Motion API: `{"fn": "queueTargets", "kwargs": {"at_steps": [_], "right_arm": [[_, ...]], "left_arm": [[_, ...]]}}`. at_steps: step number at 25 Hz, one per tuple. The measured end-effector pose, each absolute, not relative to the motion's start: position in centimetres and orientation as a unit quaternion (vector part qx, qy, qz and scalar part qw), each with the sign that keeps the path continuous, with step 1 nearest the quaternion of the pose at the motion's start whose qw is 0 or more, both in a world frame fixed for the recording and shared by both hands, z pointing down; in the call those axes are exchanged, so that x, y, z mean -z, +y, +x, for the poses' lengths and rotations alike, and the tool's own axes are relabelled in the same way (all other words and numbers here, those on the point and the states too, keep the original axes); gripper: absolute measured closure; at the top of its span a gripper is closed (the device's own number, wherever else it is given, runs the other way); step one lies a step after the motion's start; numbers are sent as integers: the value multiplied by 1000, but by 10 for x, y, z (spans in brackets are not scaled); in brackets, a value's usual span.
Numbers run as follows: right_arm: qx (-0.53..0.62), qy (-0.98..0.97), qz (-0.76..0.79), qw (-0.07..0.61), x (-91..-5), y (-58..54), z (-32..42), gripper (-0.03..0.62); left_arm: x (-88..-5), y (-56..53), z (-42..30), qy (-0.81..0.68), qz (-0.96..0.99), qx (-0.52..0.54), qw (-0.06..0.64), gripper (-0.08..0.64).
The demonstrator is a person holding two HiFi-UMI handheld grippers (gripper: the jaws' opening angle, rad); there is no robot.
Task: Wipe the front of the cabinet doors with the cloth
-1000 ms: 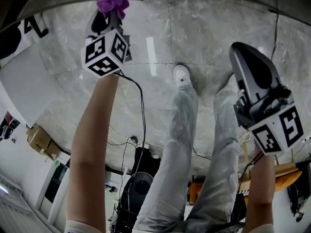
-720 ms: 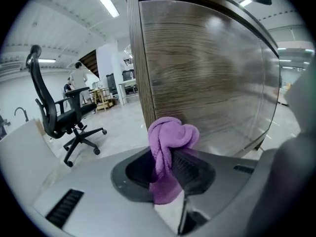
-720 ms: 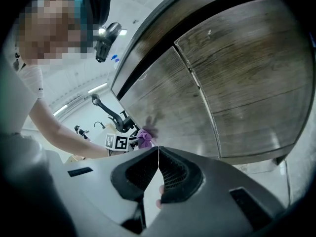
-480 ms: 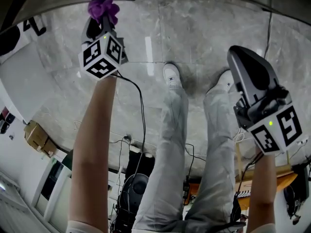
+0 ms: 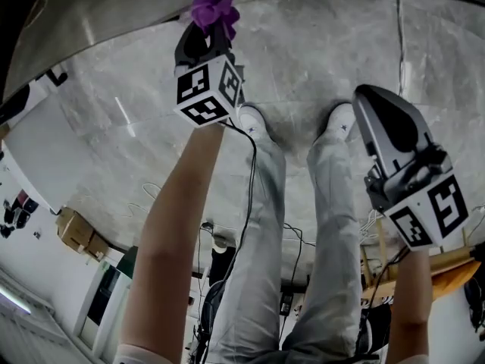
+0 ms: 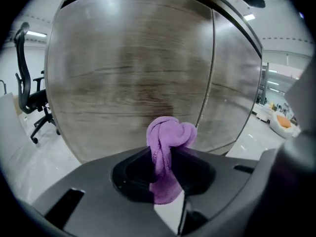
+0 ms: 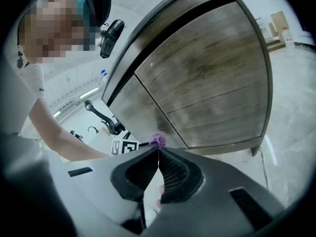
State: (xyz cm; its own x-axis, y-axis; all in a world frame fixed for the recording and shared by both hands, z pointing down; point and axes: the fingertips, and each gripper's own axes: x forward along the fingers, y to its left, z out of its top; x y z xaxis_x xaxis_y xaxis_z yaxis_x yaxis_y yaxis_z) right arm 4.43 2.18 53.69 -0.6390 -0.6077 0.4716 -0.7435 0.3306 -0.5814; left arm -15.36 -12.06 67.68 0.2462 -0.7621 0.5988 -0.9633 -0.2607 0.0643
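Purple cloth (image 6: 168,137), bunched and twisted into a soft knot, clamped tight between the jaws of the left gripper (image 5: 203,48), close before the wood-grain cabinet doors (image 6: 128,68). Black-and-white square markers on its cube (image 5: 208,89). Further right, right gripper (image 7: 158,151) off the doors, jaws pressed together on nothing.

Cloth (image 6: 168,137) between the left tongs (image 6: 165,168), just before the cabinet doors (image 6: 133,73), right tongs (image 7: 158,154) further right, back from the doors, legs (image 5: 333,226) between both, floor (image 5: 114,142) beneath, office chair (image 6: 29,98) left of the doors
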Motion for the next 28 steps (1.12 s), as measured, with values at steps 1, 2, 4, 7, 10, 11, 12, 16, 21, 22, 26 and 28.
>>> {"fn": "queueTargets", "kwargs": {"at_steps": [1,2,4,7,10,11,12,16,21,22,26,28], "right_arm": [[-404,-807,421,84,-543,26,51,565],[-406,-804,427,83,-549,31,58,565],[-409,-796,439,81,-563,39,68,565],[-409,-789,453,78,-581,43,74,565],[-404,-788,459,73,-595,38,73,565],[-402,-788,460,72,-598,35,72,565],[-400,-789,461,70,-600,32,71,565],[-391,-793,464,63,-608,21,61,565],[-387,-798,457,65,-614,14,46,565],[-387,-800,454,67,-615,14,43,565],[-383,-808,441,77,-615,14,30,565],[-382,-812,434,85,-617,16,23,565]], "left_arm": [[-683,-121,-139,-562,764,-228,219,460],[-688,-121,-127,-556,769,-224,221,460],[-700,-124,-106,-543,781,-218,221,460],[-715,-131,-87,-532,791,-209,217,460],[-727,-140,-78,-527,797,-202,215,460],[-730,-142,-77,-526,798,-201,214,460],[-733,-143,-77,-524,800,-200,214,460],[-741,-146,-84,-510,810,-208,200,460],[-744,-148,-107,-496,818,-235,175,460],[-745,-149,-115,-498,815,-240,172,460],[-749,-151,-158,-526,794,-254,168,460],[-751,-152,-184,-547,778,-257,173,460]]}}
